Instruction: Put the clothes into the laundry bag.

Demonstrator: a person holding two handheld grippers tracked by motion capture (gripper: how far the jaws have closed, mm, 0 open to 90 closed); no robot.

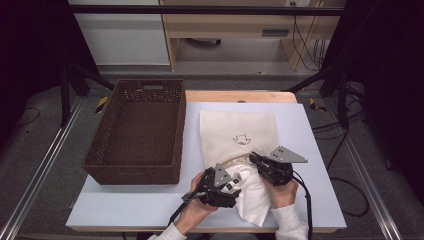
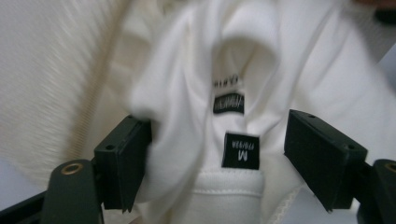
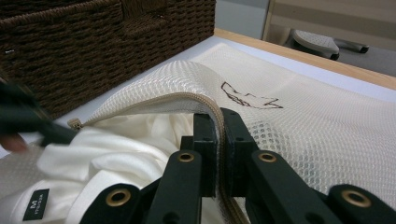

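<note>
A cream mesh laundry bag (image 1: 237,130) with a small bird drawing lies flat on the table right of the basket. A white garment (image 1: 252,195) sits partly inside the bag's mouth and spills toward the table's near edge. My right gripper (image 1: 254,159) is shut on the bag's zipper edge (image 3: 205,105) and lifts the top layer of the bag (image 3: 303,121) off the garment (image 3: 116,149). My left gripper (image 2: 217,149) is open. Its jaws stand wide on either side of the garment's collar (image 2: 187,70), where a black "M" size label (image 2: 241,150) shows. In the high view the left gripper (image 1: 235,182) rests at the garment's left side.
A deep brown wicker basket (image 1: 132,175) stands at the table's left, close beside the bag, with its wall (image 3: 93,42) just behind the bag's mouth. The pale table top (image 1: 310,150) has free room at the right and the near left. Beyond the table are a wooden edge (image 1: 240,96) and cabinets.
</note>
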